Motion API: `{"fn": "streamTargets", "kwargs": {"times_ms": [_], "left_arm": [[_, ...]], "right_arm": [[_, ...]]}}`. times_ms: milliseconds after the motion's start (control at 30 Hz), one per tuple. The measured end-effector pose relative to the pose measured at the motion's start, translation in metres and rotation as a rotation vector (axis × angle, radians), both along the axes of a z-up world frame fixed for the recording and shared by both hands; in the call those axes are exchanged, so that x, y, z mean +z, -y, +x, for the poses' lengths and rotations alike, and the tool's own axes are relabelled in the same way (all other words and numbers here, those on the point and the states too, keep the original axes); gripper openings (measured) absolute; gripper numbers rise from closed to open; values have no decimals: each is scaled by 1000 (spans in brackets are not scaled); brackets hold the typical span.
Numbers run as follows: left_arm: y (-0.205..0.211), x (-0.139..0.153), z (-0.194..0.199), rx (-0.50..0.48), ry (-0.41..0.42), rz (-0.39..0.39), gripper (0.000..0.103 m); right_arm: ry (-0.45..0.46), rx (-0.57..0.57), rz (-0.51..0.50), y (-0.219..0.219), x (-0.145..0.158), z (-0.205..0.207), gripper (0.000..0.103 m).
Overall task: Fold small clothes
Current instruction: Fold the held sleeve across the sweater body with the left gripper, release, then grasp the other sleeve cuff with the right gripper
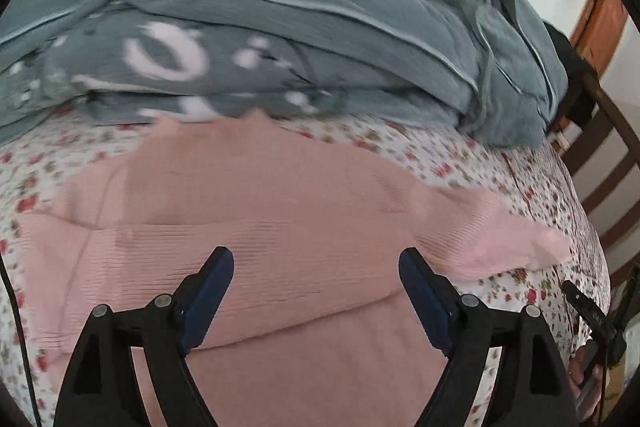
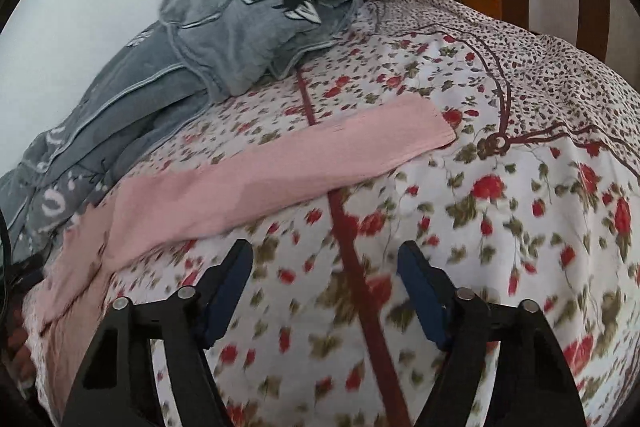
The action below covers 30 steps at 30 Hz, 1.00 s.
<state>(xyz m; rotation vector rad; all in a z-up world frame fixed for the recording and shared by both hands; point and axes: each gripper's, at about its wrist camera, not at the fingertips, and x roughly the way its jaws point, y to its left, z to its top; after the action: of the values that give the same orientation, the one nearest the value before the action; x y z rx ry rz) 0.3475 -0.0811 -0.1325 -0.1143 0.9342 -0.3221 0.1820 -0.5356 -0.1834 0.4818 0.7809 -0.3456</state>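
Floral sheet (image 2: 500, 227) with red roses covers the bed, white wall behind it, dark wooden slats (image 1: 612, 163) of a headboard or chair past the far corner. All places below are taken from the pink top (image 1: 256, 211) — the task's garment.

Pink top lies flat on the sheet, ribbed knit, body spread wide in the left wrist view. One sleeve (image 2: 360, 143) runs out straight from the body across the roses, cuff end lying flat, well apart from the body. Behind the top, toward the wall, sits a heap of grey blankets (image 1: 320, 39) w/ white pattern and pale piping; its near edge just touches or overlaps the top's far edge — can't tell which, frame is blurred.

Left gripper (image 1: 316, 267) hangs right over the top's body, fingers (image 1: 212, 291) wide apart, nothing between them but the fabric below; whether the tips touch the knit I can't tell. Right gripper (image 2: 324, 263) is off to the side of the top, over bare sheet beside the sleeve, approx over the dark red stripe (image 2: 360, 275) in the print. Its fingers are apart too, holding nothing. That gripper also shows at the edge of the left view, w/ a bit of hand (image 1: 588, 375) around it.
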Motion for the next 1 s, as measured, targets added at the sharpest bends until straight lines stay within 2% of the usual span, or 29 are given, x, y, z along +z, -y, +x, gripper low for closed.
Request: {"fn": "streamTargets", "kwargs": {"times_ms": [167, 233, 367, 467, 533, 600, 633, 700, 833, 933, 1000], "left_arm": [[-54, -2, 8, 97, -4, -10, 85], [-78, 0, 7, 141, -3, -12, 85], [-118, 5, -3, 248, 55, -46, 85], [-141, 2, -5, 290, 36, -70, 85], [-152, 1, -9, 315, 41, -52, 85], [-157, 0, -15, 330, 53, -26, 85], [-160, 0, -18, 335, 57, -21, 85], [-170, -2, -23, 346, 50, -20, 85], [-194, 1, -35, 378, 52, -38, 85], [-214, 5, -48, 406, 61, -56, 85], [-229, 7, -59, 421, 64, -64, 85]], "right_arm": [[-14, -51, 46, 18, -9, 15, 58], [-16, -65, 67, 25, -11, 20, 57], [-37, -76, 78, 34, -12, 37, 57], [-65, -86, 70, 38, -14, 56, 57], [-75, -101, 74, 43, -15, 67, 57], [-67, -137, 84, 51, -16, 74, 39], [-52, -161, 65, 54, -14, 77, 5], [-16, -138, 20, 52, -6, 82, 6], [117, -116, -260, 4, 46, 77, 6], [195, -48, -359, -37, 85, 85, 6], [235, 2, -385, -61, 106, 89, 6]]}}
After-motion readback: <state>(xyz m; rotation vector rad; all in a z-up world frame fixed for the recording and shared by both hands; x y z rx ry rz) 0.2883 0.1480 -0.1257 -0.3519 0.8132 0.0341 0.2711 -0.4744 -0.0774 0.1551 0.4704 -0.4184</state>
